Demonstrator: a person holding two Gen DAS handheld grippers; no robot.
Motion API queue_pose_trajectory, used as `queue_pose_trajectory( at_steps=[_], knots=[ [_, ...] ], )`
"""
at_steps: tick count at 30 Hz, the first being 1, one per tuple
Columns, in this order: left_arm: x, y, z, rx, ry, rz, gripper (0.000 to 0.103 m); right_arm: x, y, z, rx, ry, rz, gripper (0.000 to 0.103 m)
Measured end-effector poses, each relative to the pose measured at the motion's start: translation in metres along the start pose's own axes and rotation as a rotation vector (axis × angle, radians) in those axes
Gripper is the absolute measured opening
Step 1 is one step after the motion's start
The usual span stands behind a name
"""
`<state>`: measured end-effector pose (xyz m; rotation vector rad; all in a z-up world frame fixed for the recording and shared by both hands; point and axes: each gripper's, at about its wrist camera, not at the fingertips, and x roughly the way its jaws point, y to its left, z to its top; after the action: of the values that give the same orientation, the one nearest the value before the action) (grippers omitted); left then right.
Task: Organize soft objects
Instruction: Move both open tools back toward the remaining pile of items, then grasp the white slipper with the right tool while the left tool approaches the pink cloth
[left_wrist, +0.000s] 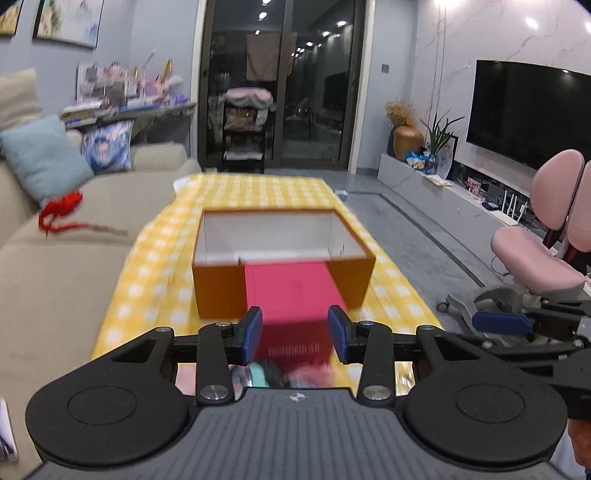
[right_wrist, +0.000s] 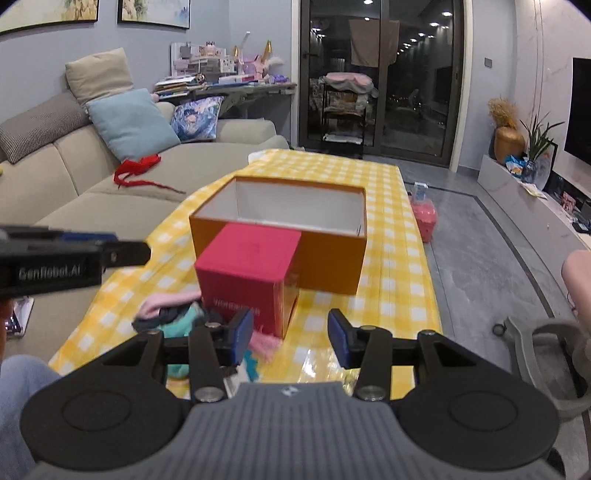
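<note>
Both the left gripper and right gripper gape wide, unladen; lower centre, bare tablecloth flanks the red box.

Yellow-white checked tablecloth, orange box, red box, blue-padded tongs.

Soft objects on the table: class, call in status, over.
Left gripper open, empty. Right gripper open, empty. Soft cloth pile loose on yellow checked tablecloth. Orange box empty; red box stands between.
</note>
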<state>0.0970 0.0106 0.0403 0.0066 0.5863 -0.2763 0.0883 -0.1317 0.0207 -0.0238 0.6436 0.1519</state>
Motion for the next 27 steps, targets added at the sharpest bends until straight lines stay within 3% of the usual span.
queue_pose_trajectory(
  at_steps=[9,14,19,27],
  knots=[
    [0.013,0.01,-0.045,-0.072,0.114,-0.004,0.046,0.024,0.021,-0.051,-0.017,0.086,-0.004,0.045],
    [0.026,0.017,-0.058,-0.112,0.187,0.033,0.046,0.041,0.025,-0.068,-0.034,0.147,-0.01,0.045],
    [0.033,0.02,-0.071,-0.155,0.212,0.02,0.046,0.053,0.026,-0.074,-0.039,0.182,-0.016,0.044],
    [0.05,0.018,-0.074,-0.14,0.21,0.006,0.046,0.079,0.032,-0.074,-0.055,0.236,0.014,0.044]
  ],
)
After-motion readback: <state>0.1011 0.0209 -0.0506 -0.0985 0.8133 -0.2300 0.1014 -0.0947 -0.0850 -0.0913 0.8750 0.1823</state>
